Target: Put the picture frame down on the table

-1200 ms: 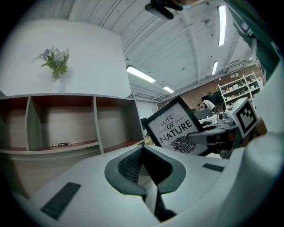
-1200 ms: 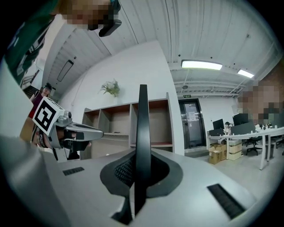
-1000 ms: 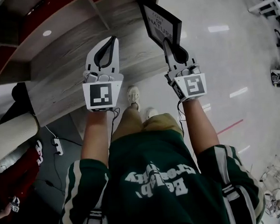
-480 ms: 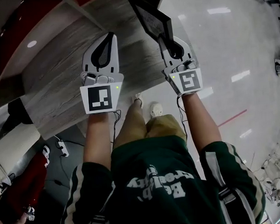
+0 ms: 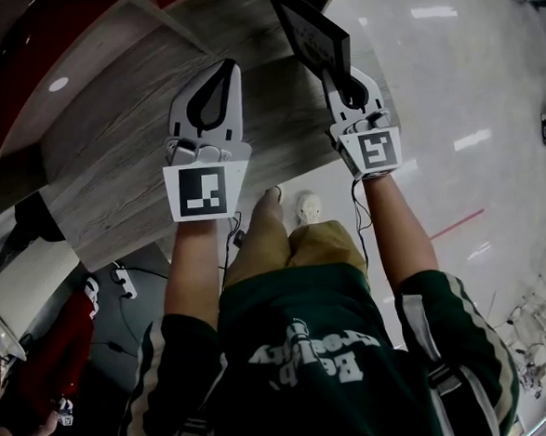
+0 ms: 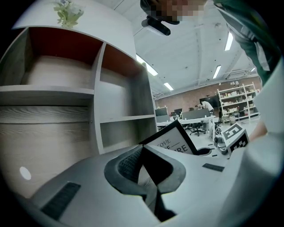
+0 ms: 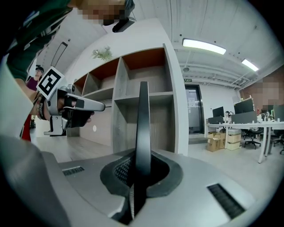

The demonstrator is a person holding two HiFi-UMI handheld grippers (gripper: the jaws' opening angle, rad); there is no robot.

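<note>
A black picture frame (image 5: 308, 31) with a white printed sheet stands upright in my right gripper (image 5: 334, 70), which is shut on its lower edge. In the right gripper view the frame (image 7: 143, 116) shows edge-on between the jaws of that gripper (image 7: 141, 156). It hangs over the far right part of the wood-grain table (image 5: 120, 162); contact with the top cannot be told. My left gripper (image 5: 229, 68) is shut with nothing in it, over the table to the left. In the left gripper view the left gripper (image 6: 142, 149) points past the frame (image 6: 174, 141) at its right.
A shelf unit (image 7: 146, 99) with open compartments stands at the table's back, a small plant (image 6: 67, 13) on top. The table's front edge runs above the person's feet. A power strip (image 5: 122, 281) lies on the floor; a person in red (image 5: 40, 359) is at lower left.
Both grippers have moved farther in over the table top, and the frame has travelled with the right one. The left gripper stays shut.
</note>
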